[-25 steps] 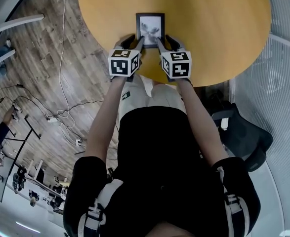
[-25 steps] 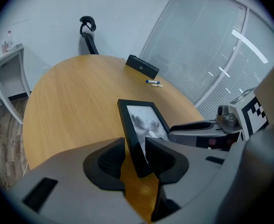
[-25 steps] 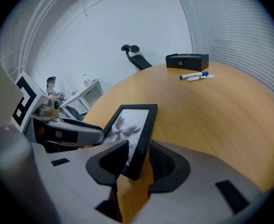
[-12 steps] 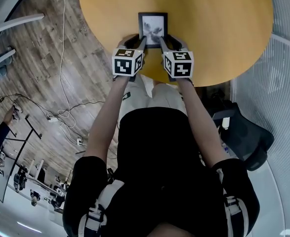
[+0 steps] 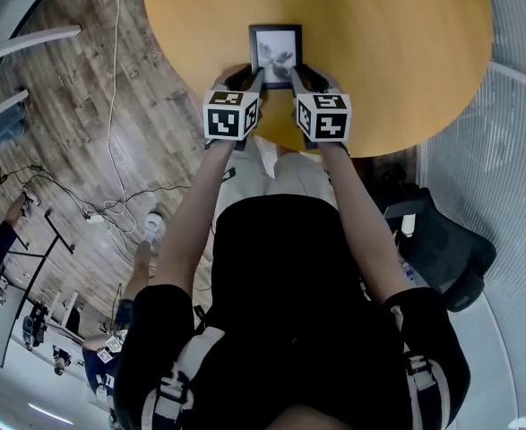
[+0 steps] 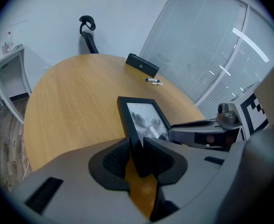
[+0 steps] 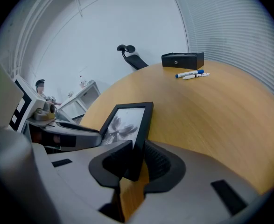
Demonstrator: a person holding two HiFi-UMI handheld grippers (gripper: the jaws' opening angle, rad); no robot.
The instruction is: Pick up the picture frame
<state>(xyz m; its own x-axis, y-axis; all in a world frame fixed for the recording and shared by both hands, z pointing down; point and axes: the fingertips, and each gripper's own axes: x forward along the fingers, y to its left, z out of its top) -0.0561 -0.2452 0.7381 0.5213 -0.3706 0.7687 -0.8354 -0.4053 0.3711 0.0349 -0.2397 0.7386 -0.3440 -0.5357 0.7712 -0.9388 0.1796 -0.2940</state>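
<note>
**Head view first: grip set, lift to come**

Head view: the picture frame (image 5: 276, 47) lies flat near the person's edge of the round wooden table (image 5: 397, 52), with its long sides running away from the person. The left gripper (image 5: 254, 70) meets the frame's near left corner and the right gripper (image 5: 296, 70) its near right corner. Both slant downward, and their marker cubes sit close together.

Left gripper view: the left gripper (image 6: 136, 146) has its jaws drawn in on the black left edge of the picture frame (image 6: 144, 118). One pad sits on either side of the moulding, and no gap shows between them and it. Farther across the table, a black box (image 6: 142, 65) and two markers (image 6: 153, 81) lie well apart from the work.

Right gripper view: the right gripper (image 7: 136, 157) has just been closing its jaws, and the right edge of the picture frame (image 7: 127, 125) stands between them. The pads look to be pressing on it at a middling spread.

The step in hand looks to be securing the two-sided grasp. The lift seems not yet begun, since the frame's far end appears to rest on the tabletop. The next move calls for both grippers to rise together at an even pace, keeping the frame level. Each holds only a thin border, so uneven lifting could twist the frame or let it slip out.
</note>
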